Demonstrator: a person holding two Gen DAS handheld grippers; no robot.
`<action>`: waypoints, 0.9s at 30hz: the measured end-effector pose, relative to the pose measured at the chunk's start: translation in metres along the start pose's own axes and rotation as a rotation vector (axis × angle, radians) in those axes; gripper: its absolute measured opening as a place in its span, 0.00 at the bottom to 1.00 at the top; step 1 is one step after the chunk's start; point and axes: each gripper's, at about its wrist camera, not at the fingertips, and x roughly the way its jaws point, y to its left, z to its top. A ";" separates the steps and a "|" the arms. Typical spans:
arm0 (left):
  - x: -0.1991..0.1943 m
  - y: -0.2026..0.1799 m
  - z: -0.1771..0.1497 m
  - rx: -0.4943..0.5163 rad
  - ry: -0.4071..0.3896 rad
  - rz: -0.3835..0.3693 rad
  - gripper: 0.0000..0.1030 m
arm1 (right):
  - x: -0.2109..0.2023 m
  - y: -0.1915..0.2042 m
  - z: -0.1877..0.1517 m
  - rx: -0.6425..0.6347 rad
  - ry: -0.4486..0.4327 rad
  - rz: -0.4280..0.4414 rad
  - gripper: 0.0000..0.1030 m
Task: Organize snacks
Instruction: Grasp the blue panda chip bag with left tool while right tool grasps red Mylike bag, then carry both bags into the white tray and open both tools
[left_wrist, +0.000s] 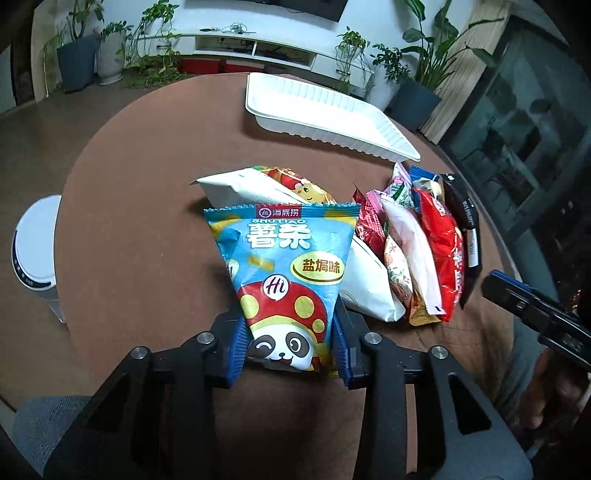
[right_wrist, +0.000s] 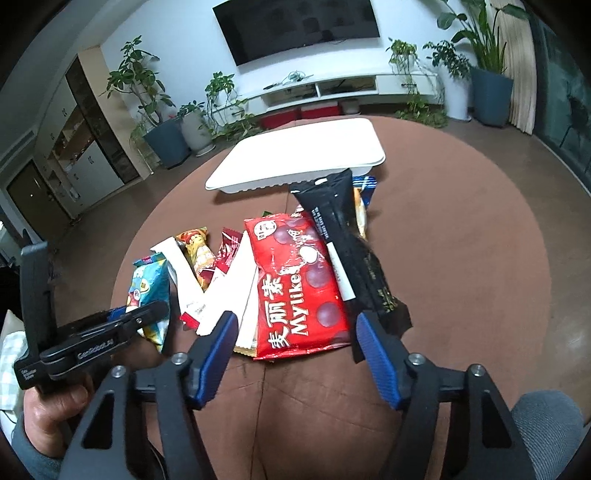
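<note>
The left gripper (left_wrist: 290, 350) jaws pinch a blue chip bag (left_wrist: 284, 273) above the brown table (left_wrist: 140, 221).

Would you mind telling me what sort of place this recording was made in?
Most likely a home living room. A wall-mounted television hangs above a low white media cabinet, potted houseplants line the wall, and snack packets lie on a round brown table.

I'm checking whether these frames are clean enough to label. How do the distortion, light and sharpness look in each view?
Left wrist: strong fisheye bending of the table edge, dark corners, blue panda bag sharp, white tray slightly overexposed. Right wrist: same barrel warp, dim room, glare on the red Mylikes bag, print still legible.
</note>
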 end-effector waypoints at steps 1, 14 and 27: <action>-0.001 0.002 -0.001 -0.008 0.000 -0.010 0.35 | 0.004 0.000 0.001 0.004 0.008 0.002 0.65; -0.016 0.000 -0.015 -0.001 0.003 -0.047 0.33 | 0.044 0.004 0.019 -0.010 0.108 -0.034 0.65; -0.018 -0.005 -0.019 0.014 0.013 -0.045 0.32 | 0.046 -0.007 0.017 -0.004 0.123 0.017 0.35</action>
